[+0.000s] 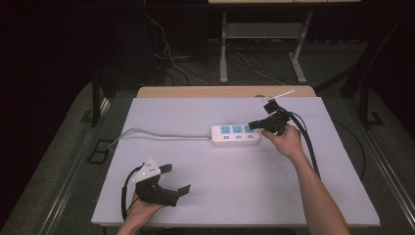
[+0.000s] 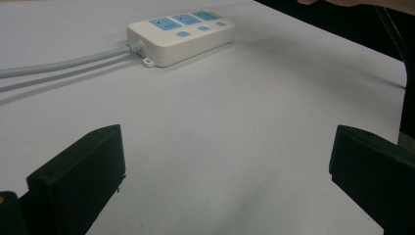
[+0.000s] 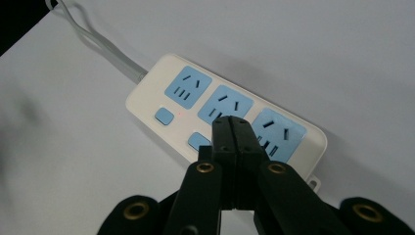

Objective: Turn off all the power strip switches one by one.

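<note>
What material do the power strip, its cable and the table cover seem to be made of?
Power strip: looks like hard moulded plastic, cream-white with a smooth, slightly glossy shell and matte blue socket faces and buttons.
Cable: probably a rubbery or PVC sheath, grey and smooth, since it bends softly.
Table cover: pale, matte and flat with no glare; possibly foam board or a laminated sheet, but the pictures cannot settle this.

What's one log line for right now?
left gripper: open, idle near table edge | right gripper: shut, over white plastic power strip with blue sockets | nothing held
</note>
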`<control>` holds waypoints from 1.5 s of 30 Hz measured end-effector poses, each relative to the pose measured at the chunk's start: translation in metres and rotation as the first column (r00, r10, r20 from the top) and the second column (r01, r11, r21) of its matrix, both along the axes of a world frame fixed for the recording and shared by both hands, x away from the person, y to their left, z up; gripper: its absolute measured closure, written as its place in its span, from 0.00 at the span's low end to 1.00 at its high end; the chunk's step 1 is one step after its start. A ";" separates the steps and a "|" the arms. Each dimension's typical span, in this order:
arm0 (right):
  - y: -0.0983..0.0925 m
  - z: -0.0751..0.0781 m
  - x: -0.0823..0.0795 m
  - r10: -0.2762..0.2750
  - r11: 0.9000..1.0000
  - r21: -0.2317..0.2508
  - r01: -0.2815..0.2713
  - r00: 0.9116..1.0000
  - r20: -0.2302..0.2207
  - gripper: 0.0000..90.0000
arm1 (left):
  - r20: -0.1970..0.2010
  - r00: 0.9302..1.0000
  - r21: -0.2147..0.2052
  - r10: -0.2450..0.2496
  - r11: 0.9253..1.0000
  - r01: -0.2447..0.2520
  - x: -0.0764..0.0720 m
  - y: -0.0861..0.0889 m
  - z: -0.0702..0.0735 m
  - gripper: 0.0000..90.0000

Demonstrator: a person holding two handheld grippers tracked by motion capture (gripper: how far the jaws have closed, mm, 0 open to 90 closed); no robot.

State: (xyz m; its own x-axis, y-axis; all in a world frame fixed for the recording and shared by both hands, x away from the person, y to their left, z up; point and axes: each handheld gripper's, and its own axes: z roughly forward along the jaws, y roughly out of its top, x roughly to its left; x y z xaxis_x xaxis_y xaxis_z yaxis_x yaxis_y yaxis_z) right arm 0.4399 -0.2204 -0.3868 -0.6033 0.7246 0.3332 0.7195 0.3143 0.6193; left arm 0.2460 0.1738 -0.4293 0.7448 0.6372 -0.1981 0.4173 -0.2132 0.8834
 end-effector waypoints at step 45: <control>0.007 -0.035 -0.003 0.033 0.998 -0.053 -0.033 0.999 -0.003 1.00 | 0.003 1.000 0.013 -0.005 1.000 0.005 -0.001 -0.001 0.000 0.00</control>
State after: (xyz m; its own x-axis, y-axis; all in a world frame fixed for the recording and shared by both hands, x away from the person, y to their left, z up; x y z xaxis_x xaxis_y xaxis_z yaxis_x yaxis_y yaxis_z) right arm 0.4371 -0.2135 -0.4219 -0.6269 0.7207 0.2958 0.7090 0.3705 0.6000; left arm 0.2454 0.1731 -0.4296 0.7487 0.6357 -0.1882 0.4139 -0.2264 0.8817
